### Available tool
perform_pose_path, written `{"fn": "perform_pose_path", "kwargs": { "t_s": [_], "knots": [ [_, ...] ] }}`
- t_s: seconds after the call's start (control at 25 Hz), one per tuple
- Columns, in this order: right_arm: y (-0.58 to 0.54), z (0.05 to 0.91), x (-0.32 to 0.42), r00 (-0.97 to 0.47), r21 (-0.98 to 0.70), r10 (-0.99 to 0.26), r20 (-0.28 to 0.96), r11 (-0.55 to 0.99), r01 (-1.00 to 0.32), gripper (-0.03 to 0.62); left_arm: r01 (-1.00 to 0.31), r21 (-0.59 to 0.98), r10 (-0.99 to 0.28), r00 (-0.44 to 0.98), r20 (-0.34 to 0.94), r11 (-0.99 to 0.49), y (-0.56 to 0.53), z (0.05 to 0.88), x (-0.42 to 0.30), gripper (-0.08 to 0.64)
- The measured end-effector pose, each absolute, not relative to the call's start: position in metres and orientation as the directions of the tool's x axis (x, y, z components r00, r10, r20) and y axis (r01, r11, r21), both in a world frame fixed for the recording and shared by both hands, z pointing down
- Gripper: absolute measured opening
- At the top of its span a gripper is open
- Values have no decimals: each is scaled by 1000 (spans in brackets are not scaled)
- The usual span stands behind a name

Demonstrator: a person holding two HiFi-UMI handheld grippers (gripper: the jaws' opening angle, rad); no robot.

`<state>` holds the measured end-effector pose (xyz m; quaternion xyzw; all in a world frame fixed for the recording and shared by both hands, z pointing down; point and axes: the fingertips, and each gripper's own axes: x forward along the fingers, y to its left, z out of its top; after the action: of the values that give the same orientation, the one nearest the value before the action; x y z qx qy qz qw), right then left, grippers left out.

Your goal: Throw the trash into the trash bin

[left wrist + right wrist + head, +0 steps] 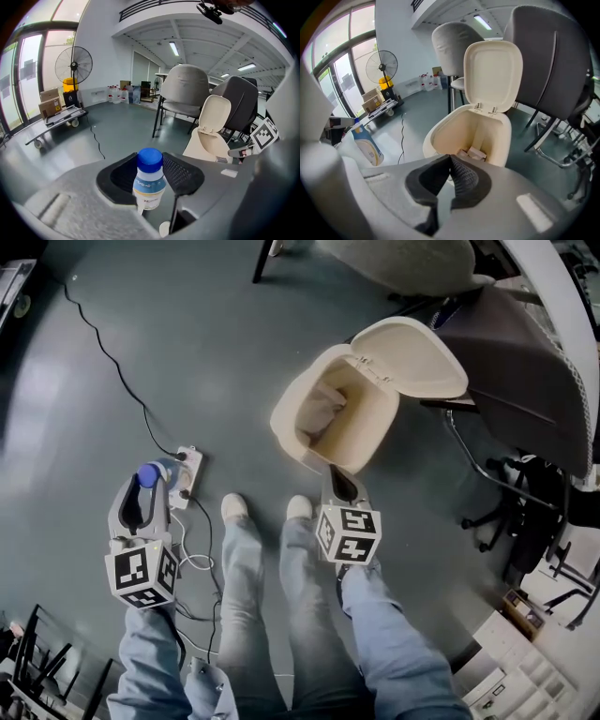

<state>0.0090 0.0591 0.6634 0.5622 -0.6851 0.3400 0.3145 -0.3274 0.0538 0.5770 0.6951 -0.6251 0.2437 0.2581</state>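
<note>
Left gripper (151,168), one: jaws part-way in and clamped on the body of a small white plastic bottle with a blue screw cap and blue-banded label (149,187), one; the bottle stands upright between the dark ribbed pads, cap clear above them, a hold judged to suit carrying and a clean drop; it is held to the person's left, well apart from the bin and not yet over it. Right gripper (449,159), one: jaws together on nothing, pointing at the near rim of the bin, judged free to assist. Cream plastic trash bin with a hinged lid (499,138), one: on the grey floor just ahead of the person's shoes; lid (417,357) tipped fully back beside the dark chair, so the mouth lies open for a throw. Pale crumpled and boxy scraps (473,152) at the bottom of the bin: at least two, exact count not readable. Office chairs behind the bin, two: one light grey (187,89), one dark grey (239,103). White power strip (187,474) with black cable on the floor, one. Standing fan (73,65), one; low flat trolley (56,119), one. Pale shoes (234,507), two.
</note>
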Motion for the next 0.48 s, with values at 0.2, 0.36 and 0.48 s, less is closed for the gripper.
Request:
{"fn": "perform_pose_path", "kwargs": {
  "t_s": [0.2, 0.36, 0.48],
  "knots": [
    [46, 637, 49, -98, -92, -615, 782, 43, -995, 3, -991, 60, -748, 132, 651, -123, 44, 562, -304, 178],
    [44, 613, 80, -49, -98, -636, 770, -41, -994, 3, -978, 65, -750, 192, 633, -196, 32, 539, -275, 178],
    [46, 597, 107, -13, -99, -639, 769, -98, -990, 3, -967, 67, -745, 234, 624, -248, 21, 523, -249, 178]
  ]
}}
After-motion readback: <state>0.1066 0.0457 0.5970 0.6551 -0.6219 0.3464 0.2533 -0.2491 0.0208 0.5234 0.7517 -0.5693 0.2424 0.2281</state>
